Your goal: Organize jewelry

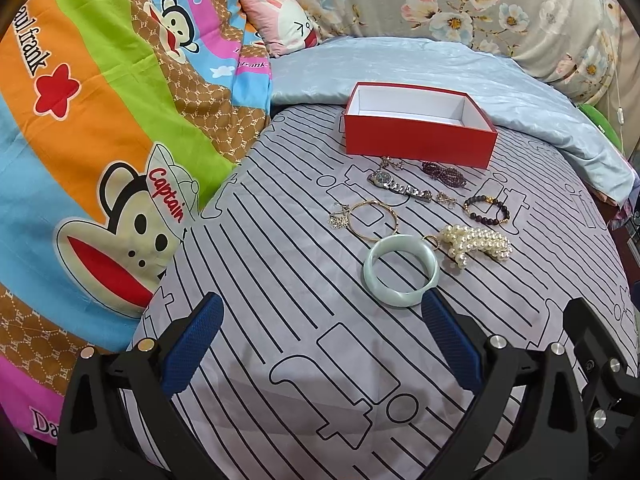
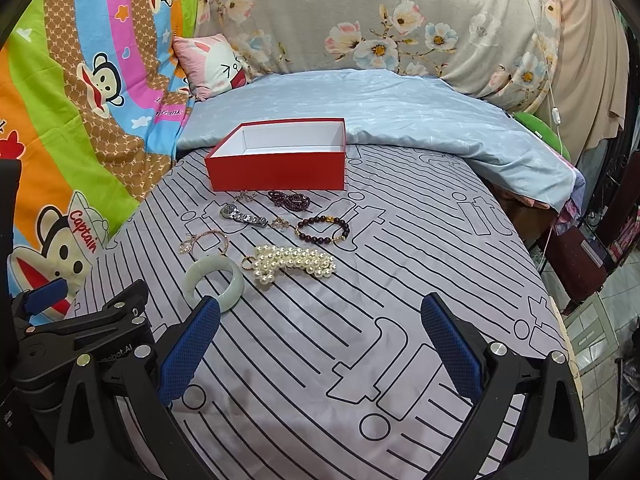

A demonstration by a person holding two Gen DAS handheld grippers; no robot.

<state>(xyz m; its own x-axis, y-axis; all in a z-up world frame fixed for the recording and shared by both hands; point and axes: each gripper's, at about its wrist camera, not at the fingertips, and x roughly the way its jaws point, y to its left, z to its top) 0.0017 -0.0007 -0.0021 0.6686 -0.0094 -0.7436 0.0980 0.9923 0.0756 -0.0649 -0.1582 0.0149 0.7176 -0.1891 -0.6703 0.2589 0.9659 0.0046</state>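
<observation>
Red cardboard catches my eye first: the box (image 1: 418, 140) sits open at the far side of the striped grey sheet (image 1: 280, 280), its white inside showing nothing in it, with the pale blue quilt (image 1: 480, 80) folded just behind.

All the jewelry lies on the sheet in front of the box. Nearest the box wall are a small silvery piece I cannot make out and a dark purple bead strand (image 1: 444, 172). Just this side of them lies the metal watch (image 1: 400, 186), stretched out flat, and to its right the dark bead bracelet (image 1: 486, 210) with gold beads. Closer still is a thin gold bangle (image 1: 374, 220) with a small charm beside it, then the heap of pearls (image 1: 476, 244), and closest of all the pale green bangle (image 1: 402, 270), lying flat.

My left gripper (image 1: 320, 344) hangs above the sheet with its blue pads wide apart and nothing between them; the right pad's tip overlaps the near rim of the green bangle in the left wrist view, though I cannot tell whether it touches. My right gripper (image 2: 320, 344) is spread just as wide and also holds nothing, with the left one just beside it. The bright cartoon blanket (image 1: 100, 140) is bunched up along the left.
</observation>
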